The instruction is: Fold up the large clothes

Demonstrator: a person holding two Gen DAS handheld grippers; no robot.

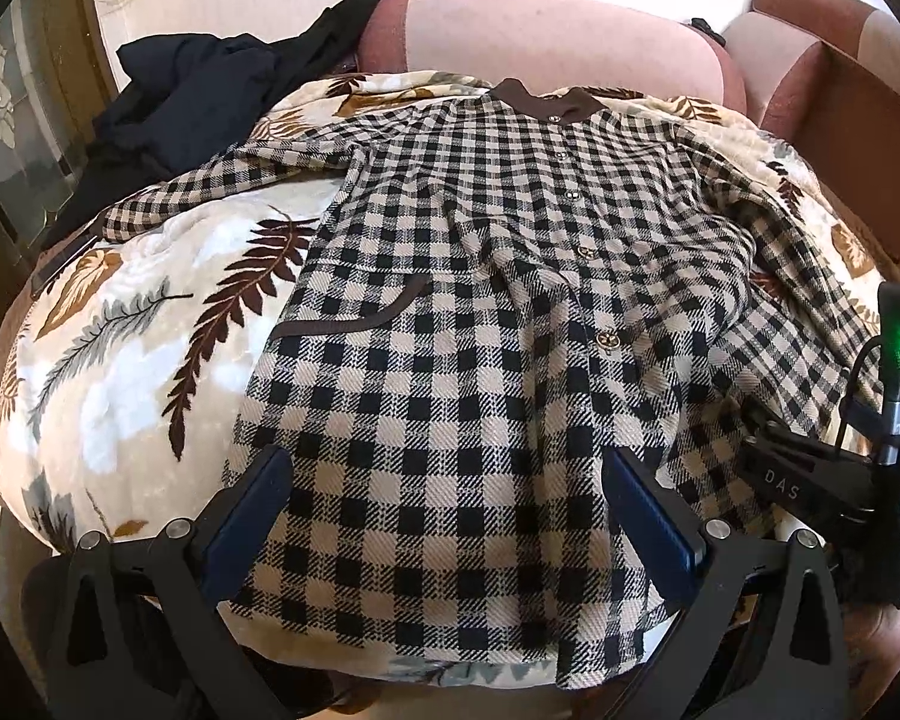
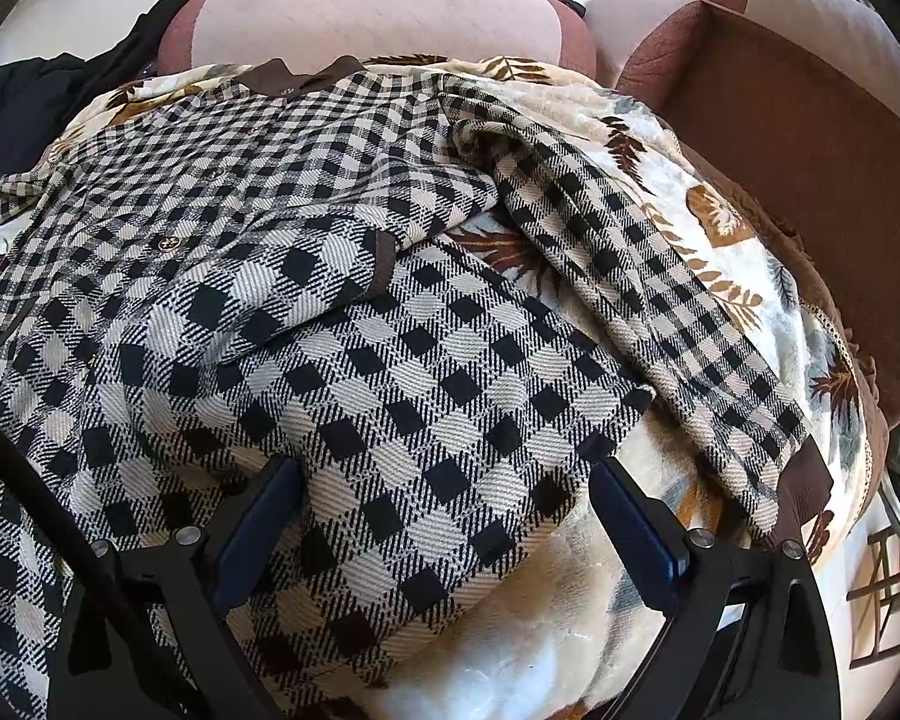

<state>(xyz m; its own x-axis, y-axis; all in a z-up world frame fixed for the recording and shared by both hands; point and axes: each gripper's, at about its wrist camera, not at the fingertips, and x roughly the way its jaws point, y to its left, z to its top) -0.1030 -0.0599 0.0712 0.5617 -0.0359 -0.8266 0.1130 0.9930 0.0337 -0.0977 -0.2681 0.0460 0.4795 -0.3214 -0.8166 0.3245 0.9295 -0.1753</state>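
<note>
Your black-and-cream checked button-front garment with a brown collar (image 1: 480, 252) lies spread face up across the cream plush blanket printed with brown and grey leaves (image 1: 132, 348), filling the centre of the left wrist view, collar toward the top of the frame. One sleeve runs out to the upper left, its cuff near the heap of dark navy clothing (image 1: 192, 96) in the upper left of that frame. Behind the collar sits the pink and brown upholstered sofa back (image 1: 558, 36).

Your left gripper (image 1: 450, 510) stands wide apart at the bottom of its frame, holding nothing, with the garment's hem area between and below its blue-padded fingers (image 1: 252, 516).

In the right wrist view, your right gripper (image 2: 444, 516) is likewise spread wide and holds nothing, hovering over a turned-over panel of the garment (image 2: 390, 360) at the lower centre. The other sleeve slants down the right side of that frame to a brown cuff.
</note>
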